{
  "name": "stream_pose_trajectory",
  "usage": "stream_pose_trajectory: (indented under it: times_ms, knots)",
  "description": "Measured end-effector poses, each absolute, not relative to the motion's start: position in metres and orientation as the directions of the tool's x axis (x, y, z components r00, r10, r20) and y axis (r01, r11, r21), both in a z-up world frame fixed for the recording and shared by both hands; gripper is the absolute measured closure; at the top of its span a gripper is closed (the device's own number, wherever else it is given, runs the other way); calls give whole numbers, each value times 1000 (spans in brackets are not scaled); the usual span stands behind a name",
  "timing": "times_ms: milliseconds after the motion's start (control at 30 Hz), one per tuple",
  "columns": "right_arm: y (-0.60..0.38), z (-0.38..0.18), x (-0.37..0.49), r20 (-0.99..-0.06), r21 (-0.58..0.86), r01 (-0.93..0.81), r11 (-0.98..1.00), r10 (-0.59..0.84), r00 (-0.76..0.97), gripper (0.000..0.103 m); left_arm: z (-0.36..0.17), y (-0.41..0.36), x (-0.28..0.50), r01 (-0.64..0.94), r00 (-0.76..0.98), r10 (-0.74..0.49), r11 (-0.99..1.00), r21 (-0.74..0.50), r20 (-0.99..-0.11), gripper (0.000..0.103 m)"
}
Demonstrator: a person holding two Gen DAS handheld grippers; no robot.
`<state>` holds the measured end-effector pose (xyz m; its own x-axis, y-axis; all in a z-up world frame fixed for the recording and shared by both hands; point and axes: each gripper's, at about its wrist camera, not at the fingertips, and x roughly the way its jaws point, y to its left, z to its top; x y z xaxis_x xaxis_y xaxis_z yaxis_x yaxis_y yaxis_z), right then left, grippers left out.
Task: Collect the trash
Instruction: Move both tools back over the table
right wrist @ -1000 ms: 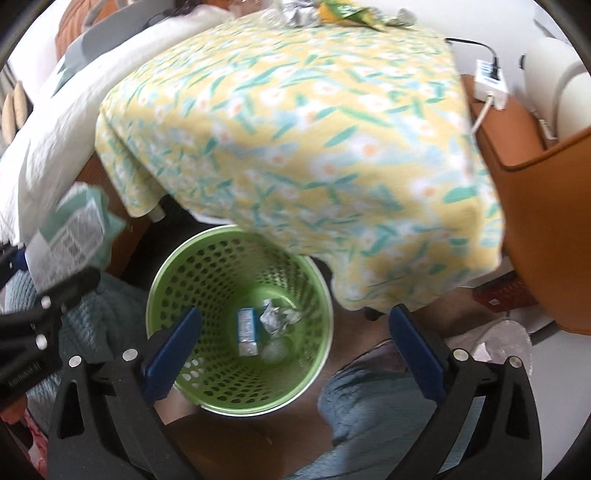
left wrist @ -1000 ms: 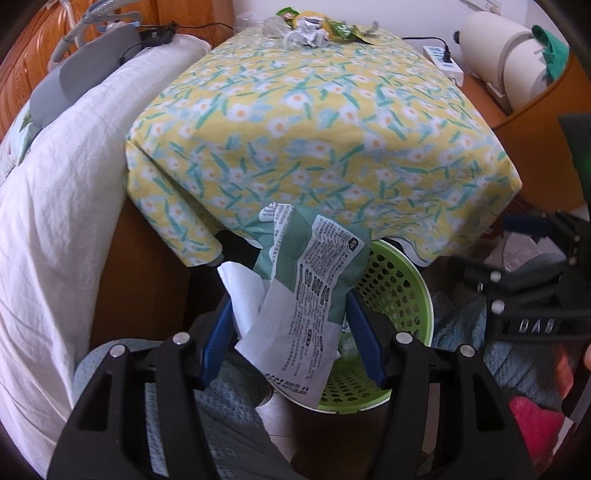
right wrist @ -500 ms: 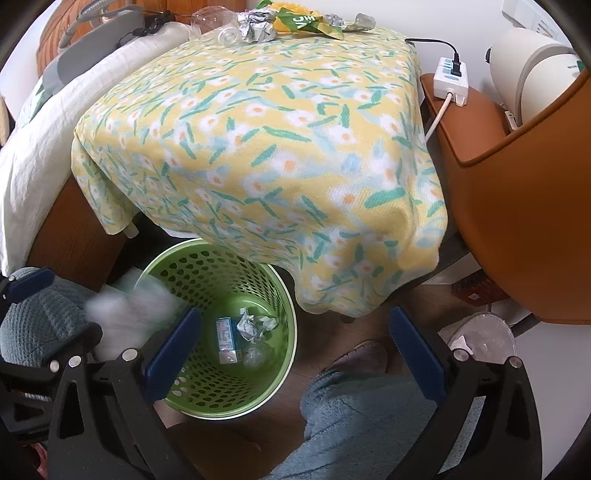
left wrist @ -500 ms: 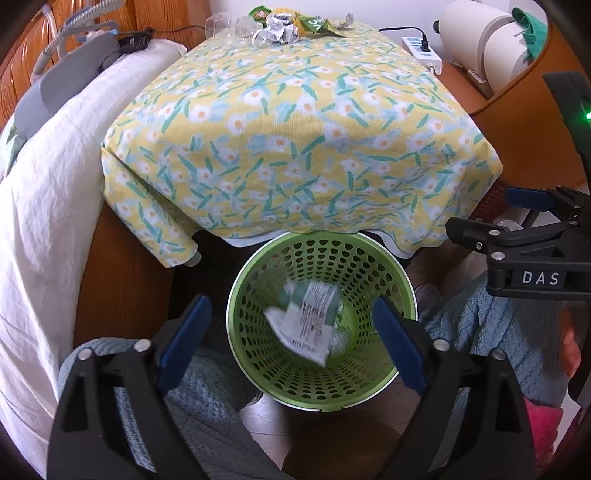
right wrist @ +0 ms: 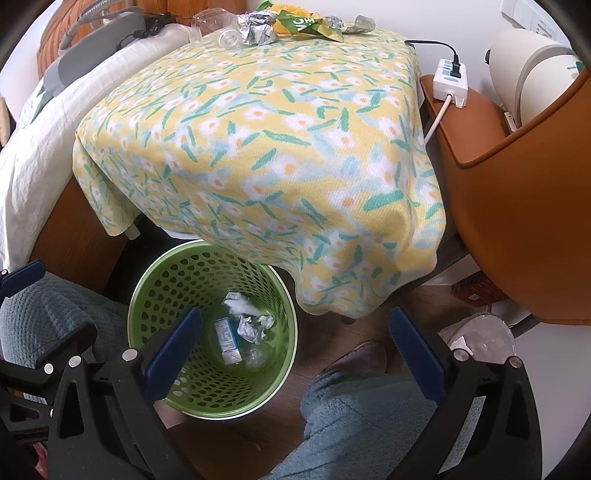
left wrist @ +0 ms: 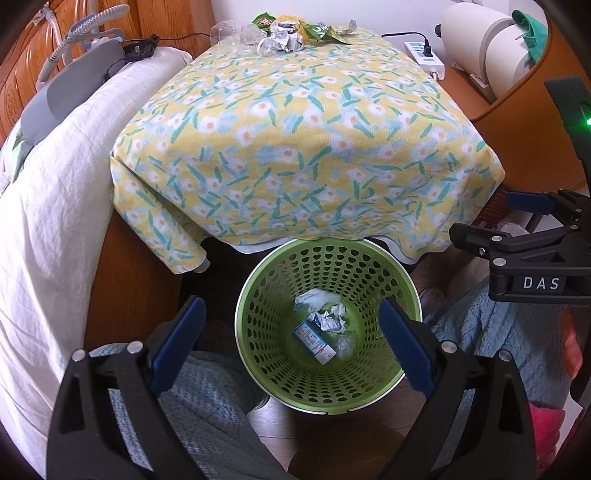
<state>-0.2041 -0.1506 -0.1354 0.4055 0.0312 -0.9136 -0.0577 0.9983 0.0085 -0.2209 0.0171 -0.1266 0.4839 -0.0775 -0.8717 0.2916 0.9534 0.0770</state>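
A green perforated waste basket [left wrist: 280, 384] stands on the floor under the near edge of the flowered table; it also shows in the right wrist view [right wrist: 162, 280]. Inside lie a white-green wrapper [left wrist: 312, 298], crumpled foil [left wrist: 330, 320] and a small carton [left wrist: 314, 338]. My left gripper [left wrist: 290, 341] is open and empty above the basket. My right gripper [right wrist: 293, 349] is open and empty to the basket's right. More trash [left wrist: 291, 31] lies at the table's far edge: crumpled foil, green snack bags and clear plastic cups, also in the right wrist view [right wrist: 284, 24].
A table with a yellow flowered cloth [left wrist: 295, 147] fills the middle. A bed with white sheet [left wrist: 48, 206] is on the left. A brown chair [right wrist: 517, 221] and a power strip [right wrist: 452, 79] are on the right. My legs in blue trousers [right wrist: 369, 424] are below.
My left gripper opened and let go of the white-green wrapper, which fell into the basket. Both grippers rose and drew back a little from the table.
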Motion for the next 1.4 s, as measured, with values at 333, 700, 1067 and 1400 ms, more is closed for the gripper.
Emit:
stream_pose_trajectory:
  times_ms: [333,700,1067,1400]
  knots:
    - [-138,-111,-167,-880,17,-109,994,67,470,3,-91,38,-181,243,566,-62,965,94,-822,8]
    - [-144,-75,-49,-824,9,-99,995,63,562,3,-56,40,-84,207,637,-71,975,82,-768,8]
    - [-158,-57,40,-763,120,-118,986,167,624,3,-52,32,8,154,649,-92,988,12,-755,8]
    - [-134,-68,78,-761,224,-198,954,298,576,29,-62,32,25,150,657,-80,988,25,-750,8]
